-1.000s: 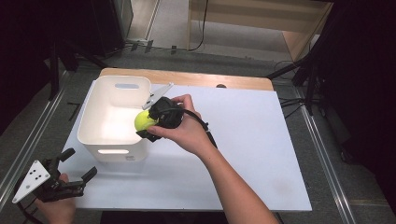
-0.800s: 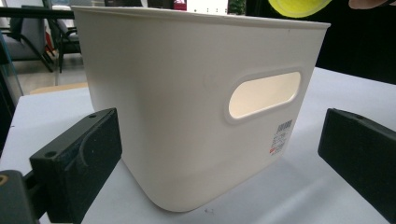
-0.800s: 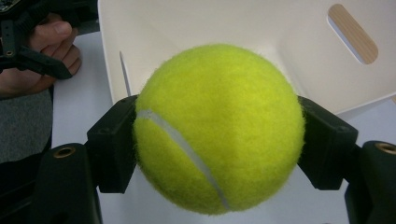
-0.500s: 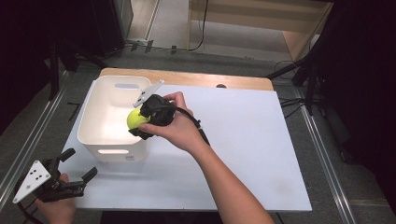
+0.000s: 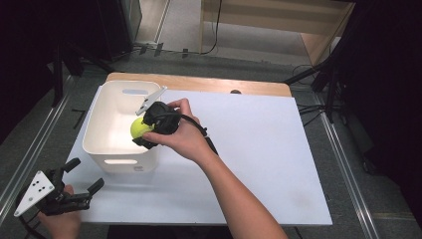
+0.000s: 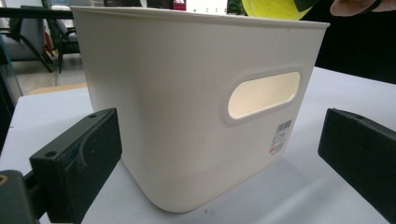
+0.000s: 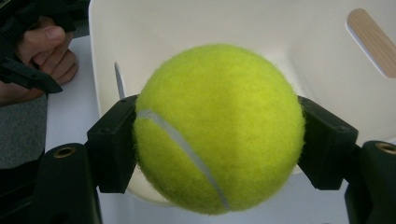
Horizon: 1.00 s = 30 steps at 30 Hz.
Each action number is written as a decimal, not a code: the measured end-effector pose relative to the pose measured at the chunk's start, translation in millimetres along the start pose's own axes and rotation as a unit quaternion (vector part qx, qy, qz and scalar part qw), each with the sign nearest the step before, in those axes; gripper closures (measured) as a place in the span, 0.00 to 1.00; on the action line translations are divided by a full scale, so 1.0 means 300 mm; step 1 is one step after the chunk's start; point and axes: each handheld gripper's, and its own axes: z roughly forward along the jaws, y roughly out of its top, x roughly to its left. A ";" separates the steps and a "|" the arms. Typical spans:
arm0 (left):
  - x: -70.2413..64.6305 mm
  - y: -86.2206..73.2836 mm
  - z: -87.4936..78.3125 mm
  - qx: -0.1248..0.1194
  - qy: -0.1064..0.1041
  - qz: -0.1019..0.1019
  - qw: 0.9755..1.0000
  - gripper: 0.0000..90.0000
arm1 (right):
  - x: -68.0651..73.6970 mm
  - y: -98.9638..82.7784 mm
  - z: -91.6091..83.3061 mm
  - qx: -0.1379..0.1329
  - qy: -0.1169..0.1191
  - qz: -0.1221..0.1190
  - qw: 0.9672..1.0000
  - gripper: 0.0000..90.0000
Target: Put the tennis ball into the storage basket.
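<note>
Clamping ball (image 5: 140,127) in right gripper (image 5: 145,130) over bin (image 5: 102,144) rim; risking bounce-out on high release, left gripper (image 5: 79,179) open.

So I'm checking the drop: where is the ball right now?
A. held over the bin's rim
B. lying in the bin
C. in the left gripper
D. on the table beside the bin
A: the right gripper clamps the ball above the bin rim.

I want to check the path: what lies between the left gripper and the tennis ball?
The white bin stands between them. In the left gripper view its near wall rises ahead of the open left gripper, and the tennis ball shows above the rim.
</note>
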 end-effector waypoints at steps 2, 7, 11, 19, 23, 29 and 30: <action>0.000 0.000 0.000 0.000 0.000 0.000 1.000 0.00 | 0.002 0.000 0.009 0.004 0.000 -0.002 1.000 0.26; 0.001 0.000 0.000 0.000 -0.001 0.000 1.000 0.00 | 0.002 -0.004 0.027 0.009 0.002 -0.001 1.000 0.26; 0.001 0.000 0.000 0.000 -0.001 0.000 1.000 0.00 | 0.003 -0.009 0.033 0.007 -0.001 0.004 1.000 0.26; 0.001 0.000 0.000 0.000 -0.001 0.000 1.000 0.00 | 0.003 -0.016 0.041 0.001 -0.005 0.003 1.000 0.20; 0.001 0.000 0.001 0.000 -0.001 0.000 1.000 0.00 | -0.005 -0.029 0.029 -0.007 -0.007 0.014 1.000 0.14; 0.001 0.000 0.001 0.001 0.000 0.002 1.000 0.00 | -0.010 -0.058 0.002 -0.015 -0.020 0.025 0.999 0.08; 0.001 0.000 0.002 0.002 0.000 0.002 1.000 0.00 | -0.009 -0.064 -0.001 -0.018 -0.025 0.029 0.999 0.04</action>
